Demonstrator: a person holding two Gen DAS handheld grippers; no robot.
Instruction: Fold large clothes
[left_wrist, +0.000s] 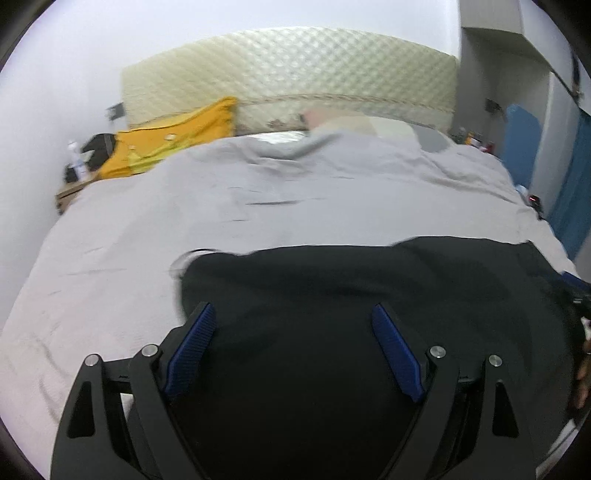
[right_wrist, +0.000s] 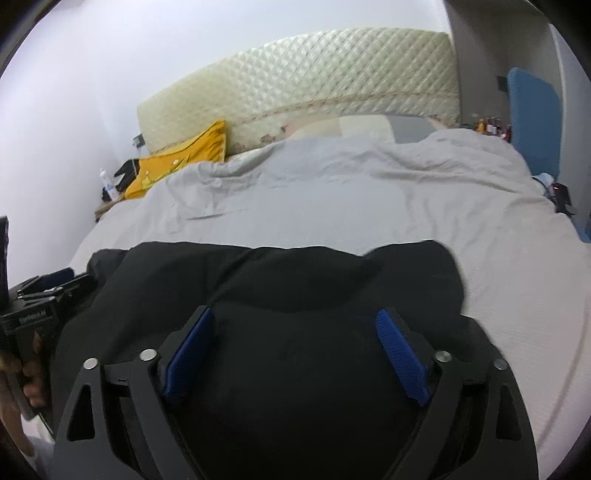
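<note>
A large black garment (left_wrist: 332, 280) lies spread on the near part of a bed covered by a light grey sheet (left_wrist: 258, 206). Its far edge runs roughly straight across both views. My left gripper (left_wrist: 293, 308) hangs over the garment's left part, jaws wide apart, blue pads (left_wrist: 195, 343) pressing on nothing. In the right wrist view the same garment (right_wrist: 258, 280) fills the foreground. My right gripper (right_wrist: 294, 312) stands open over its right part, with only cloth beneath. A hand (right_wrist: 33, 384) at the left edge holds the other gripper's handle.
A yellow pillow (left_wrist: 166, 144) leans at the bed's head on the left, before a cream quilted mattress (left_wrist: 288, 74) standing against the wall. A small side table with a bottle (left_wrist: 74, 158) is at far left. Something blue (right_wrist: 532, 122) stands right of the bed.
</note>
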